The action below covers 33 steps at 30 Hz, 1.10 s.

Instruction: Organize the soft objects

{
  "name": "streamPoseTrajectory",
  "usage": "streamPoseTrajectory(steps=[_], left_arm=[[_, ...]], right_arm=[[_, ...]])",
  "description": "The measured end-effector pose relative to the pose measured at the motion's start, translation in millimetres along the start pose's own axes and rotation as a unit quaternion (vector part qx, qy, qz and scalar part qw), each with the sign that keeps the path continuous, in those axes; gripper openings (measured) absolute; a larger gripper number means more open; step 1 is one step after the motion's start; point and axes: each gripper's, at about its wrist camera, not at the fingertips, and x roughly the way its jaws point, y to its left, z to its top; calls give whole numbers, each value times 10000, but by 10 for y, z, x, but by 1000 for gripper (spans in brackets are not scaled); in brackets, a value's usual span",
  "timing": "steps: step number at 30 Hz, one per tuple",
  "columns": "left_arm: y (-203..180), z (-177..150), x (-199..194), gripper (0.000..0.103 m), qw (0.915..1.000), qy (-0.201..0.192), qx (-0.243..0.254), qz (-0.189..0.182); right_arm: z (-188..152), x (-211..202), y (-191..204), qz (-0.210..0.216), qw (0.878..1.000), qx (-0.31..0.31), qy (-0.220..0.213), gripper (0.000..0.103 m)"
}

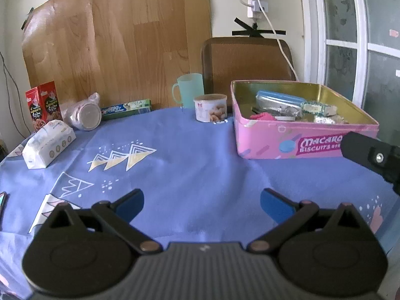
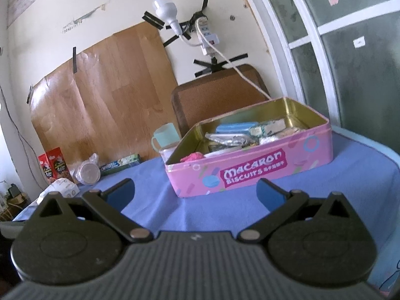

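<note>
pink tin (image 2: 250,170) | open, on cloth | soft packets (image 2: 232,138) inside

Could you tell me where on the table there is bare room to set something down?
The widest bare cloth lies between the left gripper and the pink tin, bordered left by the tissue pack. The back edge is crowded: cookie boxes, toothpaste box, mug, nut can.

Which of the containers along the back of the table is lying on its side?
The plastic-wrapped cup stack, beside the red box, its round end facing the camera. The green mug and nut can stand upright.
</note>
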Motion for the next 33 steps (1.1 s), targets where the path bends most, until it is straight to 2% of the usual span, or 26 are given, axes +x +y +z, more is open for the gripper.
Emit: streamPoseTrajectory(steps=[9, 12, 17, 21, 28, 33], left_arm=[[50, 75, -211, 103, 9976, -633, -66, 260], [76, 99, -290, 103, 9948, -889, -156, 479], [134, 140, -368, 103, 9923, -1070, -282, 562], [111, 132, -358, 103, 9932, -1027, -199, 520], [82, 105, -318, 103, 9966, -781, -165, 219], [53, 79, -215, 103, 9989, -447, -79, 131]], right_arm=[[6, -20, 26, -39, 9999, -102, -125, 103], [12, -27, 23, -60, 9998, -96, -151, 103], [30, -46, 14, -109, 9996, -91, -254, 103], [39, -50, 9, -127, 9995, -92, -286, 103], [41, -47, 5, -119, 9995, -87, -277, 103], [42, -31, -10, -113, 9997, -43, -199, 103]])
